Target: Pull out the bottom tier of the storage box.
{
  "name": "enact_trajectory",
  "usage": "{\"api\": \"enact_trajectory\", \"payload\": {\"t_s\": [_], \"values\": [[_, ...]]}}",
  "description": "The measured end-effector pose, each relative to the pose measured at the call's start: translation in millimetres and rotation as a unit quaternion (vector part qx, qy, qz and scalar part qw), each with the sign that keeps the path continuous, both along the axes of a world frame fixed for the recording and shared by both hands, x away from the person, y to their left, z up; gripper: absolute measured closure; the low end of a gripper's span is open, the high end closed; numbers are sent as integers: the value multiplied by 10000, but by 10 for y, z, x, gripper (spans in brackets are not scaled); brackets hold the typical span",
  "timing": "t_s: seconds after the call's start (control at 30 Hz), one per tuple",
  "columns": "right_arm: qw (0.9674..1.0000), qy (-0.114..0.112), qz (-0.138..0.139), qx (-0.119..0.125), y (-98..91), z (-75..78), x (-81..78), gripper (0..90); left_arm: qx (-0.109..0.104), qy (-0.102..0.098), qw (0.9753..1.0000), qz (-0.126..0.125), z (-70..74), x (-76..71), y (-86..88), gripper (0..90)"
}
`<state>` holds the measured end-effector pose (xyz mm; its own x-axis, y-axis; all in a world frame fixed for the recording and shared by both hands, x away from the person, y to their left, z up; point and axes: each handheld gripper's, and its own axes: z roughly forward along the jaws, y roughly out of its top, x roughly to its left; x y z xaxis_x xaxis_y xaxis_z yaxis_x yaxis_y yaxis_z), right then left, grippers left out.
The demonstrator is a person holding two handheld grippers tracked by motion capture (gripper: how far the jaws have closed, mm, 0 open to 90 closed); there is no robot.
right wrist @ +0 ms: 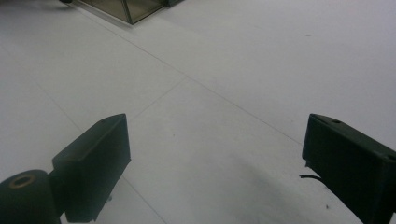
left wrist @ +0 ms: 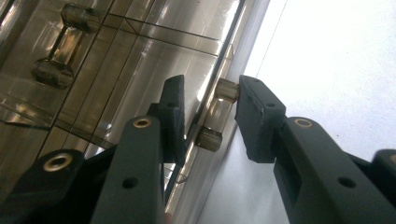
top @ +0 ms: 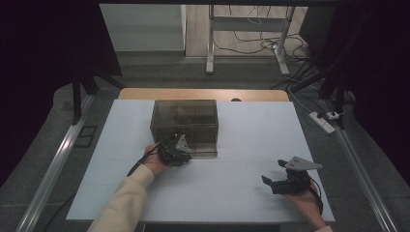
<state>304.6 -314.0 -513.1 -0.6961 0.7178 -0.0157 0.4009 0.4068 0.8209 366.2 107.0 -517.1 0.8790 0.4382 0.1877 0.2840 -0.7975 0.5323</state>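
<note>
So we've got a smoky see-through box (top: 184, 122) sitting on the white table (top: 251, 140), a bit left of centre and toward the far half. It looks split into compartments, and the near face has little bar handles on it. In the left gripper view there's one handle (left wrist: 57, 41) up at the far left of that face and another, the lower handle (left wrist: 215, 114), right between the jaws.

The left gripper (top: 180, 151) is pushed up against the near face of the box, close to its bottom edge. Its fingers are set around that lower handle: the right pad (left wrist: 254, 112) touches the handle's end post, the left one (left wrist: 172, 100) sits just beside the bar on the other side (we honestly can't tell if that one is pressing or only close).

The right gripper (top: 273, 172) is over at the near right of the table, well apart from the box, resting in the hand (top: 305, 198) with its fingers spread wide and nothing but bare tabletop between them.
</note>
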Motion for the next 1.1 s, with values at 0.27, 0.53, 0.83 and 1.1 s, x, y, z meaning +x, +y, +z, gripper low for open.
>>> {"api": "enact_trajectory", "payload": {"t_s": [0.27, 0.53, 0.83, 1.1], "values": [[10000, 2, -1, -4, -1, -1, 0, 74, 8, 17, 10000, -10, 5, -11, 0, 637], [10000, 3, -2, -8, -1, -2, -1, 74, -14, 47, 10000, -24, 7, -26, -2, 639], [10000, 13, -3, -36, -2, -2, -1, 74, -33, 56, 10000, -53, 6, -52, 1, 641], [10000, -6, -12, -53, 1, -4, -4, 75, -31, 76, 9999, -80, 7, -76, -1, 643]]}}
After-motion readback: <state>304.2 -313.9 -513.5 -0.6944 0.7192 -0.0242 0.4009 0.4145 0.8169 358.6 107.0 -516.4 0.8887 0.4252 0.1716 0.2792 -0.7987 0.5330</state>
